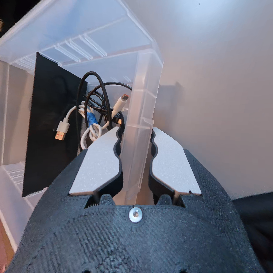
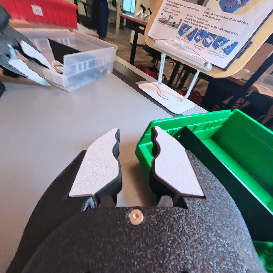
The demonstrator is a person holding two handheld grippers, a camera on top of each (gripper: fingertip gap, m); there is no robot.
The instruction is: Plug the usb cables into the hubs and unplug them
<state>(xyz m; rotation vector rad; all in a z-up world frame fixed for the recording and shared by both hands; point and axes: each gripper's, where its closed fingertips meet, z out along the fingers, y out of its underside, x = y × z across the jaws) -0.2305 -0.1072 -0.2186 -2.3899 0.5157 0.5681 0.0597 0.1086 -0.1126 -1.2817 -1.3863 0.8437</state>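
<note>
A clear plastic bin (image 1: 141,88) holds tangled black cables (image 1: 103,91) and a white cable (image 1: 91,133) bound with blue tape. A white USB-A plug (image 1: 61,130) hangs at the left and a white USB-C plug (image 1: 123,100) points up beside the bin wall. My left gripper (image 1: 135,130) is open, with its fingers on either side of that wall. In the right wrist view, the left gripper (image 2: 50,76) is at the clear bin's (image 2: 88,59) near corner. My right gripper (image 2: 135,133) is open and empty above the table, beside the corner of a green bin (image 2: 184,118). No hub is clearly visible.
A black divider (image 1: 48,118) stands in the clear bin and another (image 2: 206,155) in the green bin. A document stand (image 2: 167,96) with an instruction sheet stands at the table's far edge. A red bin (image 2: 44,13) is behind the clear one. The grey table (image 2: 66,118) lies between the bins. Spacing between my two grippers at the tips: around 40 centimeters.
</note>
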